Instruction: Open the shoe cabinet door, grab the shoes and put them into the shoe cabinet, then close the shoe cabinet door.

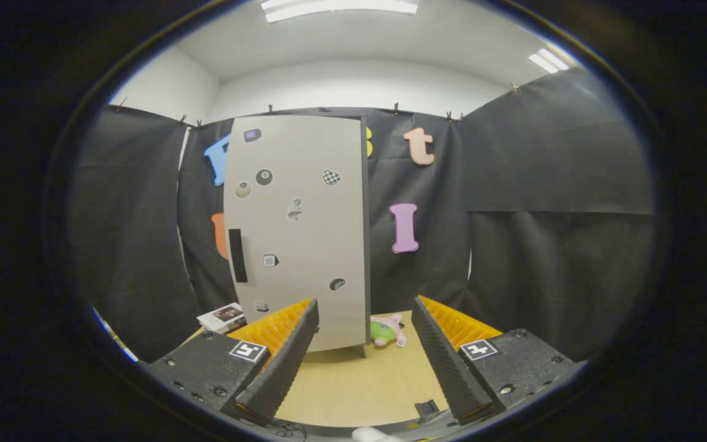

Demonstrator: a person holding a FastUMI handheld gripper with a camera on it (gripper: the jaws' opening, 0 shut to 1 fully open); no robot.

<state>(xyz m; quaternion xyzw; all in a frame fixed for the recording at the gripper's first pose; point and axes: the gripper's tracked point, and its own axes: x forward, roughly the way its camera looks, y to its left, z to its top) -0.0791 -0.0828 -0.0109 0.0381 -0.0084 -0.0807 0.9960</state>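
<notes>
A tall grey shoe cabinet (298,227) stands upright on the wooden table beyond my fingers, its door shut and dotted with small stickers. A dark vertical handle (238,255) sits on the door's left side. My gripper (366,334) is open, well short of the cabinet, with nothing between its fingers. The left finger (283,356) overlaps the cabinet's lower front in the view. A small green and pink thing (387,330) that may be a shoe lies on the table just right of the cabinet's base, beyond the fingers.
A small printed box or booklet (223,317) lies on the table left of the cabinet base. Black cloth walls close in behind and on both sides. Bare wooden tabletop (359,383) stretches between my fingers and the cabinet.
</notes>
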